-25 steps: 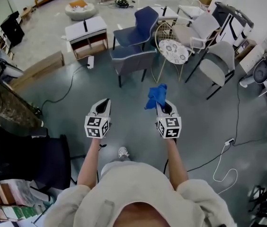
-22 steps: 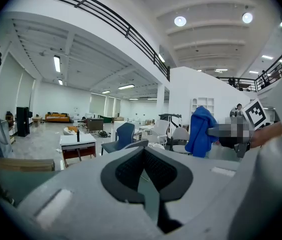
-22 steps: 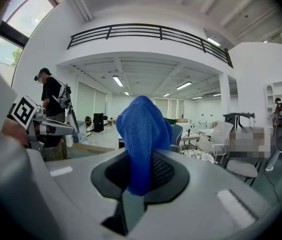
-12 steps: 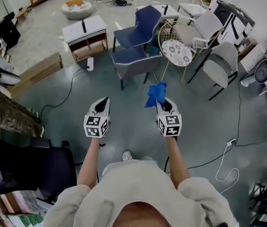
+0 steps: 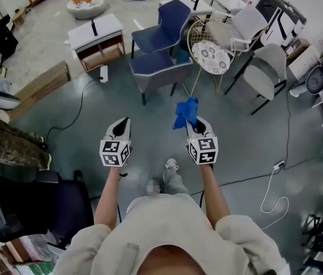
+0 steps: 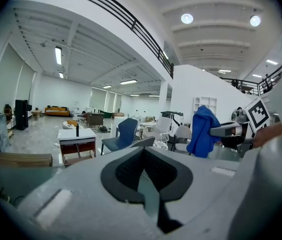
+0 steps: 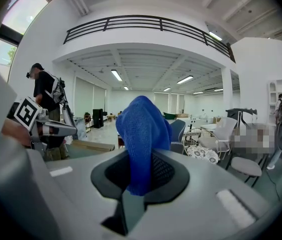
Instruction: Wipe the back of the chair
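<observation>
The blue woven cloth [image 7: 142,134] was clamped in the right claw [image 5: 192,122]; the left claw [image 5: 125,122] was closed, empty. The blue-grey upholstered chair [image 5: 160,67] stood far ahead. The cloth could be pulled free by wiping friction.

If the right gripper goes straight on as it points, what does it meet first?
Probably the nearest grey-blue chair, across bare floor; the blue cloth in its jaws hides the exact line.

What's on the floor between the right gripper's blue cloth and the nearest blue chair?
Nothing: in the head view, only bare floor separates the blue cloth, held in the right gripper, from the nearest blue chair.
</observation>
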A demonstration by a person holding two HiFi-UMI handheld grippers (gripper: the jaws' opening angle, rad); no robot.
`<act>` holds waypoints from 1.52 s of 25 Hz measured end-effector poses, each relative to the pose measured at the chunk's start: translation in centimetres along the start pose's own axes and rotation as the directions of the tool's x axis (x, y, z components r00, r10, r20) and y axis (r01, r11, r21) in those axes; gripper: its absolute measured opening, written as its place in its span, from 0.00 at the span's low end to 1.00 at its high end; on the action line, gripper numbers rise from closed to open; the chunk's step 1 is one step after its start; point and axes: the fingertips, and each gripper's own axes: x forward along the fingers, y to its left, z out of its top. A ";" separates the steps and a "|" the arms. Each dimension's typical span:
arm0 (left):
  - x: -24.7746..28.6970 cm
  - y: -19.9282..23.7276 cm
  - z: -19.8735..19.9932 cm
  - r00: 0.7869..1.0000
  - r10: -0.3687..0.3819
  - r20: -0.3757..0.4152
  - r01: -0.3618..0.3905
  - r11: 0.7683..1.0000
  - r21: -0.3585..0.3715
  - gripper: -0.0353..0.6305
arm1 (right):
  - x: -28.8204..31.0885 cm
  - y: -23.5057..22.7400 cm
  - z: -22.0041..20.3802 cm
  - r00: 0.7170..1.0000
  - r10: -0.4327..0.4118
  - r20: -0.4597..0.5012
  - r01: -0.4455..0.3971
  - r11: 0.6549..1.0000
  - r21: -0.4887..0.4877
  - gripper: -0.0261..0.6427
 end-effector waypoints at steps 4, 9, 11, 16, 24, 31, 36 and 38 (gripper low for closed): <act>1.7 -0.4 -0.9 1.000 0.006 -0.019 -0.006 1.000 -0.008 0.06 | 1.2 -1.2 -0.8 1.000 0.010 -0.011 -0.010 1.000 0.009 0.11; 4.6 -0.4 -0.4 0.999 0.027 -0.028 -0.027 1.000 -0.004 0.06 | 3.8 -3.1 -0.6 0.999 0.035 -0.007 -0.035 0.999 0.021 0.11; 6.2 -0.2 0.6 0.999 0.037 -0.022 -0.037 0.999 0.006 0.06 | 5.2 -4.2 -0.1 0.999 0.046 0.000 -0.046 0.999 0.023 0.11; 10.6 0.3 3.7 0.997 0.076 0.001 -0.076 0.997 0.028 0.06 | 9.1 -7.3 1.7 0.996 0.089 0.027 -0.090 0.996 0.021 0.11; 14.7 0.7 5.9 0.989 0.146 0.001 -0.146 0.988 0.041 0.06 | 14.2 -10.7 3.5 0.986 0.161 0.040 -0.162 0.987 0.017 0.11; 16.5 1.5 4.9 0.981 0.189 -0.033 -0.188 0.982 0.038 0.06 | 17.2 -11.9 2.0 0.980 0.200 0.010 -0.201 0.979 0.033 0.11; 17.3 2.7 4.3 0.978 0.198 -0.058 -0.196 0.980 0.038 0.06 | 18.9 -11.7 1.3 0.977 0.212 -0.010 -0.211 0.976 0.045 0.11; 17.6 3.1 3.6 0.978 0.195 -0.073 -0.194 0.981 0.032 0.06 | 19.3 -11.5 0.6 0.977 0.213 -0.025 -0.211 0.976 0.051 0.11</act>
